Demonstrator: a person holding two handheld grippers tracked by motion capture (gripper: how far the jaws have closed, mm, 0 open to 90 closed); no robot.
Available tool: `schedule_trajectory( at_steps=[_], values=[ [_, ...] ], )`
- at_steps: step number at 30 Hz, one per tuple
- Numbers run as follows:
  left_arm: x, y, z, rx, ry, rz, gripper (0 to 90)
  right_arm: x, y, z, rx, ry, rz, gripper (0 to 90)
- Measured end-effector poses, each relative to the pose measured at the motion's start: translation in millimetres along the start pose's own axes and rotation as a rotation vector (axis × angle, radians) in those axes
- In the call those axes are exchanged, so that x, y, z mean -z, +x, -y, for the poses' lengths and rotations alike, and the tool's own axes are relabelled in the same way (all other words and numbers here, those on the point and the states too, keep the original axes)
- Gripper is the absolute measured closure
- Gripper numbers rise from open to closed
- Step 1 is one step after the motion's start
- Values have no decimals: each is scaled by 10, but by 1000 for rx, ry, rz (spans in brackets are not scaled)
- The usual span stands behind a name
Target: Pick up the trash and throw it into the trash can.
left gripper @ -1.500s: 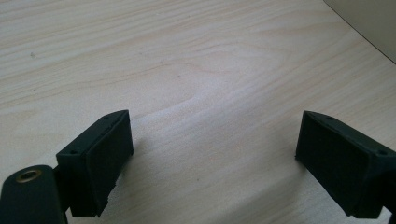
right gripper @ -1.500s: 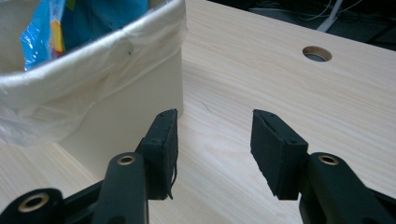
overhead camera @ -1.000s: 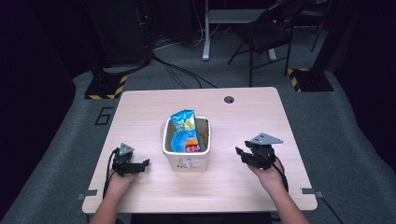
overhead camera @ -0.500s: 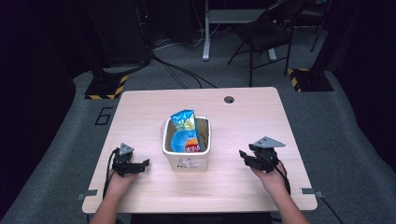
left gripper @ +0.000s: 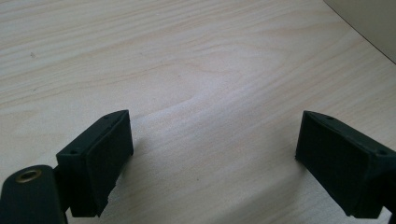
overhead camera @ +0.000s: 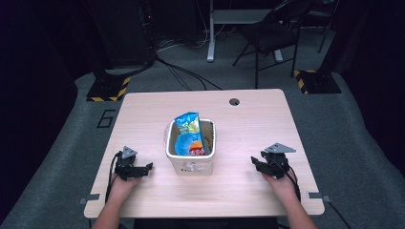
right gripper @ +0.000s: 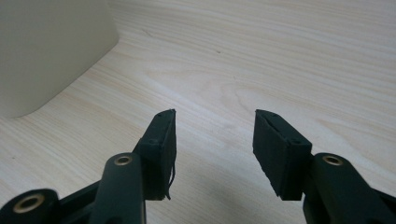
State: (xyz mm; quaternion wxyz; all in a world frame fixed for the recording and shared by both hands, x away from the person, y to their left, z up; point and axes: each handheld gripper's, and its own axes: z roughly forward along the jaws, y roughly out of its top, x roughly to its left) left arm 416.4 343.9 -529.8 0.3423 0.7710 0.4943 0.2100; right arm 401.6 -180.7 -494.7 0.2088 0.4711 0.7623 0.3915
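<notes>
Two grippers, left gripper [overhead camera: 145, 168] and right gripper [overhead camera: 255, 163], spread, empty, near surface [overhead camera: 248, 119] front edge. Risk: careless reach tips bin [overhead camera: 190, 165], spilling chip bag [overhead camera: 187, 125].

Bin [overhead camera: 189, 164] label print perhaps too small

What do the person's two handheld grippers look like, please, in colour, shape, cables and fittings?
Both are black two-jaw tools. The left gripper and right gripper each carry a grey three-cornered plate on top and trail a black cable beside the forearm. Close up, the jaws end in flat, rectangular black pads, and brass-coloured rivets mark the linkage joints. No sleeves reach the forearms.
</notes>
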Motion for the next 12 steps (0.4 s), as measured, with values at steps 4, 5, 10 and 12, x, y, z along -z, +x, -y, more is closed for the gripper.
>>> schedule_trajectory(
  at_steps=[4,5,10,12],
  values=[
    [0,1,0,-1,0,0,107,-31,-32,38,0,7,5,484],
    [0,1,0,0,0,1,107,-34,-34,45,-4,12,9,483],
    [-1,1,0,0,-1,2,107,-62,-73,80,-8,18,18,476],
    [0,0,0,0,0,0,107,-67,-83,91,-13,21,23,474]
  ],
)
